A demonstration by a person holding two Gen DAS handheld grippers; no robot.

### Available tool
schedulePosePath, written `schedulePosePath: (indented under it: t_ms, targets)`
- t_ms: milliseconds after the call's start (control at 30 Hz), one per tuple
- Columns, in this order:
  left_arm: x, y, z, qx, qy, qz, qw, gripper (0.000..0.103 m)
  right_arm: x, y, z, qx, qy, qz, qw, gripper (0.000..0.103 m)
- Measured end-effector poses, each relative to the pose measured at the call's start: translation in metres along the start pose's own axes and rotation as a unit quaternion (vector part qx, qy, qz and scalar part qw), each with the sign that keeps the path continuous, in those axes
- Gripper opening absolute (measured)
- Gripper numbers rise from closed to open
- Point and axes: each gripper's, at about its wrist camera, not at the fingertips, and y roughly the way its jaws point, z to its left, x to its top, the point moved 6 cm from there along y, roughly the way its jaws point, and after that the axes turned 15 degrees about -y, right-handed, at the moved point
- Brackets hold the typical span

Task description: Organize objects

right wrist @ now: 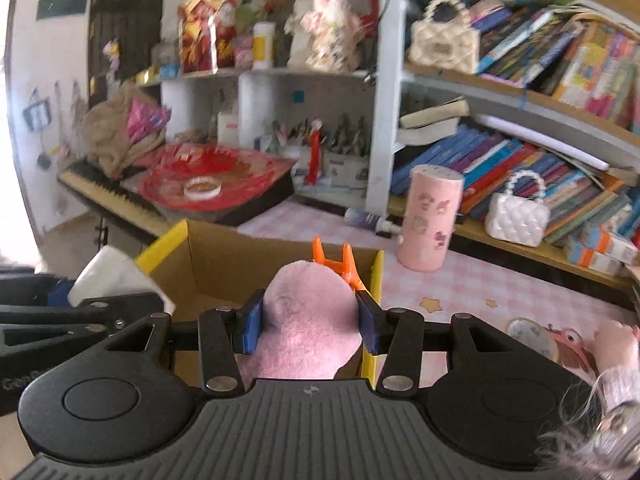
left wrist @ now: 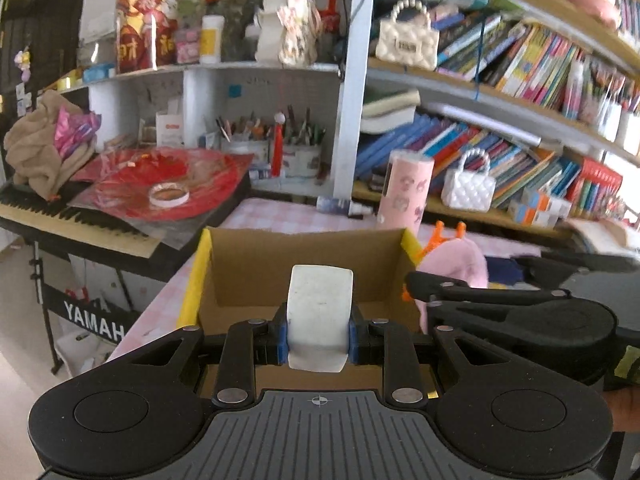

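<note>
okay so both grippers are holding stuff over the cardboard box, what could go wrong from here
1. The two grippers sit close together at the cardboard box; the right gripper could bump the left gripper during release.
2. The pink plush toy sits at the box's right wall, so it may catch the rim and fall outside.
3. The white object is pinched near its lower end and could tip.

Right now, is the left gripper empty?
No, the left gripper is shut on a white block, pinched between its blue pads above the open cardboard box.
</note>
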Motion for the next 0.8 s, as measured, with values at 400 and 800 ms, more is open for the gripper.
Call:
schedulePosePath:
  t_ms: [400, 800]
  targets:
    - [-0.018, 0.065, 0.009, 0.073, 0.033, 0.062, 0.9949, 0.024, -0.009, 0.086, 0.006, 0.055, -0.111, 0.075, 0.989, 0.045]
    - [-0.03, 0.08, 0.017, 0.098, 0.035, 0.091, 0.9904, 0.026, -0.023, 0.107, 0.021, 0.107, -0.171, 0.153, 0.967, 0.045]
